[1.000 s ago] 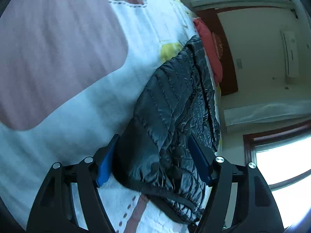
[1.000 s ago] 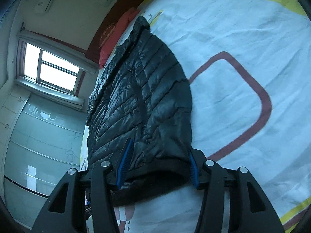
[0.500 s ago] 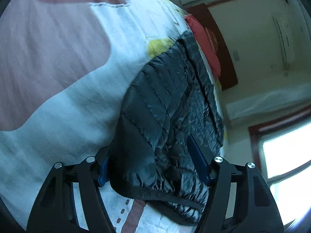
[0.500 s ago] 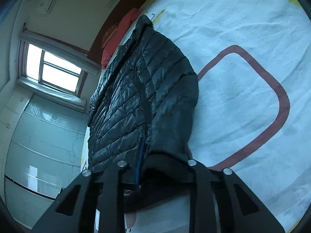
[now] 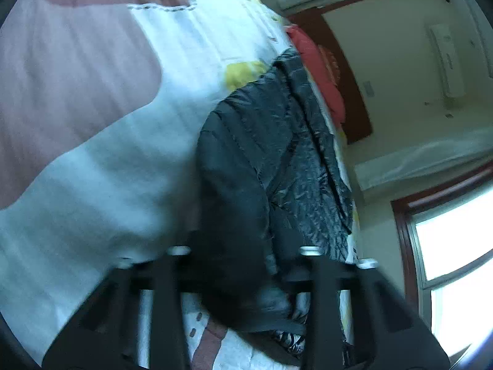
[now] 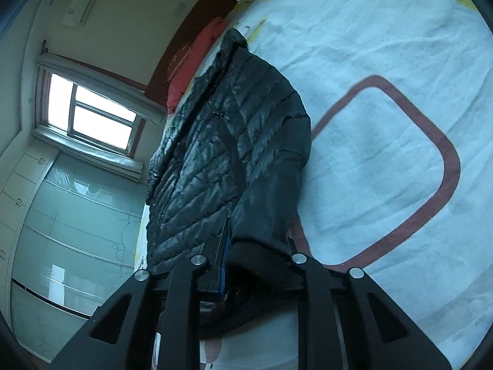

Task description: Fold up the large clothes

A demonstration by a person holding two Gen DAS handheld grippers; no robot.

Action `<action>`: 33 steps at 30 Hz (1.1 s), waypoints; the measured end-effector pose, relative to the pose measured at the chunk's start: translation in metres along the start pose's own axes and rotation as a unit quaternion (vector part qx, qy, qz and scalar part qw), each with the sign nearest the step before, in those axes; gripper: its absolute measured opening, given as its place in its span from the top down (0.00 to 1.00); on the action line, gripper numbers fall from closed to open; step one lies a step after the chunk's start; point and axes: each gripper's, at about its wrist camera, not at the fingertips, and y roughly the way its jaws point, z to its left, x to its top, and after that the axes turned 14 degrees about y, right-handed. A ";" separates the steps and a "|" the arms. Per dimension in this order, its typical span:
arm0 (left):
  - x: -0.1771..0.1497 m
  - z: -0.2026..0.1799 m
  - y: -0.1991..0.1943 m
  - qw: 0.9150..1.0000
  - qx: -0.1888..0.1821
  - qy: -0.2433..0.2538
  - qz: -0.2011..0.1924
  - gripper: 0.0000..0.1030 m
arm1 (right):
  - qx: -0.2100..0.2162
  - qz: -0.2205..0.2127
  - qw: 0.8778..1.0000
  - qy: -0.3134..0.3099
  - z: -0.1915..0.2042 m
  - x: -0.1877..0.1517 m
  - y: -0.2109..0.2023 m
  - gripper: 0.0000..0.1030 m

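The black quilted jacket (image 6: 222, 154) lies stretched out on the bed sheet (image 6: 385, 46), a pale cover with a maroon outlined shape and yellow patches. In the right wrist view its long axis runs from the near cuff end at about 6 o'clock up to the collar at about 12 o'clock, where the collar points toward a red pillow (image 6: 197, 64) at the head of the bed. The same jacket (image 5: 268, 141) in the left wrist view runs from about 6 o'clock up and slightly right toward 1 o'clock, its collar end again just beside the red pillow (image 5: 320, 71).

The right gripper (image 6: 258, 265) has its jaws closing on the dark cuffed end of a sleeve, which is bunched between them; a blue pad shows against the fabric on the left side. The left gripper (image 5: 243, 265) is also closing its jaws, with the near end of the other side of the jacket gathered between them and the fabric pressed in on both sides. That view is blurred.

Past the jacket in the right wrist view, a window (image 6: 89, 114) sits at 9 o'clock above pale wardrobe doors (image 6: 61, 215). In the left wrist view an air conditioner (image 5: 446, 58) hangs on the wall at 2 o'clock.
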 end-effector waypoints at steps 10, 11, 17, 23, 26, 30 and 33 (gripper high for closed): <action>0.019 -0.045 -0.040 0.994 -0.071 0.063 -0.046 0.87 | 0.051 -0.029 0.997 -0.041 0.030 -0.006 -0.026 0.86; 0.020 -0.049 -0.043 0.993 -0.078 0.067 -0.049 0.87 | 0.059 -0.031 0.997 -0.045 0.035 -0.006 -0.030 0.86; 0.030 -0.077 -0.079 0.985 -0.122 0.094 -0.077 0.88 | 0.110 -0.055 0.990 -0.076 0.072 -0.010 -0.066 0.86; 0.047 -0.110 -0.120 0.975 -0.160 0.109 -0.112 0.88 | 0.168 -0.078 0.976 -0.116 0.114 -0.003 -0.108 0.86; 0.061 -0.125 -0.138 0.969 -0.179 0.115 -0.129 0.88 | 0.190 -0.087 0.968 -0.140 0.138 0.003 -0.120 0.86; 0.093 -0.146 -0.132 0.965 -0.184 0.130 -0.135 0.88 | 0.198 -0.088 0.962 -0.163 0.171 0.022 -0.108 0.86; 0.123 -0.154 -0.099 0.969 -0.171 0.133 -0.120 0.88 | 0.197 -0.085 0.963 -0.162 0.187 0.050 -0.079 0.86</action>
